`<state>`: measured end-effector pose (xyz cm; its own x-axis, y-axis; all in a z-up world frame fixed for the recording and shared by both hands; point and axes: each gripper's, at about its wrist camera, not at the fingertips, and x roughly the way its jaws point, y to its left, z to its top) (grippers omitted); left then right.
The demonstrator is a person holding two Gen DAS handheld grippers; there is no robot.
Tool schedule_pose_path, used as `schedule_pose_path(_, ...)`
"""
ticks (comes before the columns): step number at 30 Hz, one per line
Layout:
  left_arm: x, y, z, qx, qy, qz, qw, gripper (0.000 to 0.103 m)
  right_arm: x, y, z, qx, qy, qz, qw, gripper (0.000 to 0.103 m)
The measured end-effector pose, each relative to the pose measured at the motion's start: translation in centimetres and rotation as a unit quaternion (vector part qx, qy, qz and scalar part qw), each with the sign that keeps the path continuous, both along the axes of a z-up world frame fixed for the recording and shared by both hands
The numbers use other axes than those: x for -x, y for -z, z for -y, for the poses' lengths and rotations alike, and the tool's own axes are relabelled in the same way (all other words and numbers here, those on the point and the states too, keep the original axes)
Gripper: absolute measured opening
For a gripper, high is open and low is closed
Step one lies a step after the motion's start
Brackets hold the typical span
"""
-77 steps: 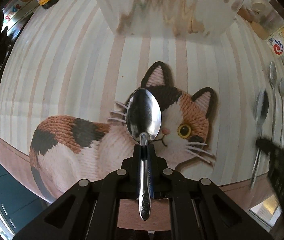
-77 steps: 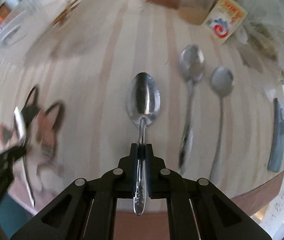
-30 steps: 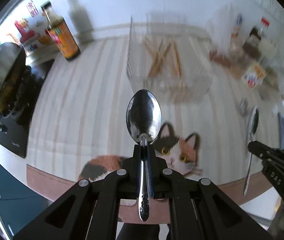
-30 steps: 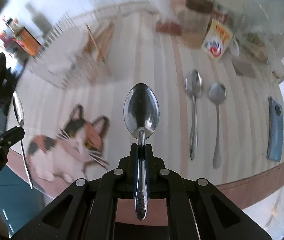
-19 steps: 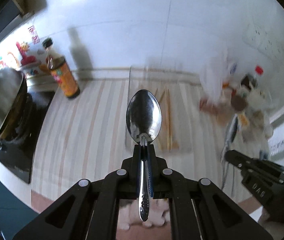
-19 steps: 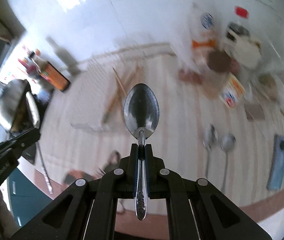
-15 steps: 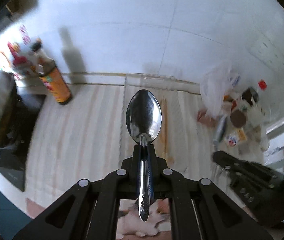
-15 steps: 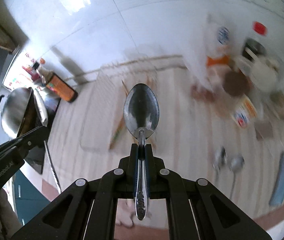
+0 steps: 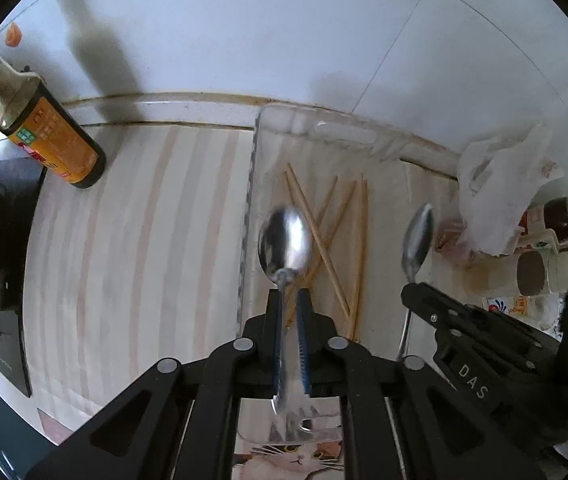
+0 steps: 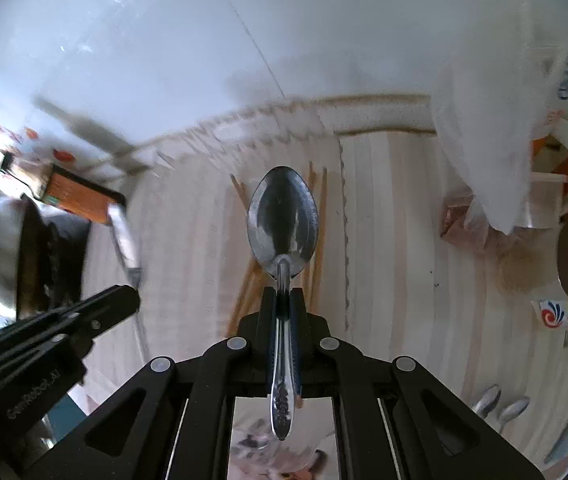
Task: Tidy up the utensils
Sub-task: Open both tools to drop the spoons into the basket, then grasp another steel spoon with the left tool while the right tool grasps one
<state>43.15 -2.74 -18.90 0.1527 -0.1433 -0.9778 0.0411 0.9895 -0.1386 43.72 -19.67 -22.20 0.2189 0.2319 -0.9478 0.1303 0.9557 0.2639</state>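
Striped counter, clear tray [image 9: 253, 184] centre frame holding chopsticks [image 9: 358, 240].
We let the left gripper [image 9: 290, 300], jaws parting around its spoon [image 9: 285, 240], release over the tray; right gripper [image 10: 282, 296], clamped on its spoon [image 10: 282, 220], follows.

White tiled wall [image 9: 243, 32] behind striped countertop [image 9: 131, 220].

You've got glossy polished-metal spoons [image 9: 286, 242], matt wooden chopsticks [image 9: 358, 240], a clear smooth plastic tray [image 9: 248, 208], glossy tiled wall [image 9: 243, 28].
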Motion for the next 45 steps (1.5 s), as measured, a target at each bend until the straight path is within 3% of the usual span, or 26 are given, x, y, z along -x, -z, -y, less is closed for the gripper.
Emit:
schedule_pose_path(3, 0.1, -0.3, -0.3, -0.005, -0.006, 0.006, 1.0000, 0.008, 0.0, 0.4, 0.1, -0.002, -0.010, -0.005, 1.000, 0.008)
schedule_pose_path(7, 1.2, -1.6, -0.7, -0.045, -0.009, 0.039, 0.9982, 0.010, 0.9, -0.7, 1.2, 0.001, -0.003, 0.005, 1.000, 0.008)
schedule_pose_path(10, 2.9, -3.0, -0.9, -0.075, -0.016, 0.076, 0.9942, 0.037, 2.5, -2.5, 2.8, 0.010, 0.012, 0.026, 1.000, 0.008)
schedule_pose_path(12, 4.5, -4.1, -0.6, -0.097, -0.015, 0.110, 0.9891, 0.073, 4.5, -3.9, 4.6, 0.015, 0.031, 0.044, 0.998, 0.008)
schedule_pose_path(18, 9.4, -5.7, 1.4, -0.106, -0.025, 0.178, 0.9781, 0.103, 12.6, -5.5, 11.2, 0.052, 0.104, 0.062, 0.991, 0.008)
schedule_pose_path(22, 11.6, -4.6, 3.9, -0.120, -0.019, 0.178, 0.9765, 0.103, 18.0, -3.5, 15.1, 0.065, 0.142, 0.028, 0.987, 0.017)
schedule_pose_path(27, 13.6, -1.3, 7.1, -0.128, 0.006, 0.137, 0.9823, 0.103, 21.9, 2.1, 18.2, 0.053, 0.161, -0.036, 0.985, 0.020)
schedule_pose_path(34, 16.4, 1.7, 10.6, -0.161, 0.044, 0.106, 0.9803, 0.103, 21.4, 6.6, 18.5, 0.058, 0.137, -0.044, 0.988, 0.020)
schedule_pose_path(40, 17.0, 3.0, 12.3, -0.174, 0.058, 0.085, 0.9794, 0.103, 19.0, 7.7, 16.8, 0.111, 0.089, -0.013, 0.990, 0.026)
schedule_pose_path(42, 17.1, 3.6, 13.1, -0.173, 0.066, 0.077, 0.9798, 0.103, 18.5, 7.7, 16.5, 0.124, 0.082, -0.010, 0.989, 0.024)
schedule_pose_path(43, 17.2, 3.9, 13.7, -0.170, 0.072, 0.073, 0.9801, 0.103, 18.5, 7.7, 16.4, 0.131, 0.078, -0.010, 0.988, 0.017)
schedule_pose_path(44, 17.3, 4.1, 14.2, -0.169, 0.077, 0.070, 0.9800, 0.103, 18.5, 7.8, 16.5, 0.141, 0.076, -0.012, 0.987, 0.000)
schedule_pose_path(45, 17.4, 4.4, 14.9, -0.167, 0.083, 0.068, 0.9800, 0.103, 18.6, 7.8, 16.6, 0.136, 0.079, -0.009, 0.988, 0.000)
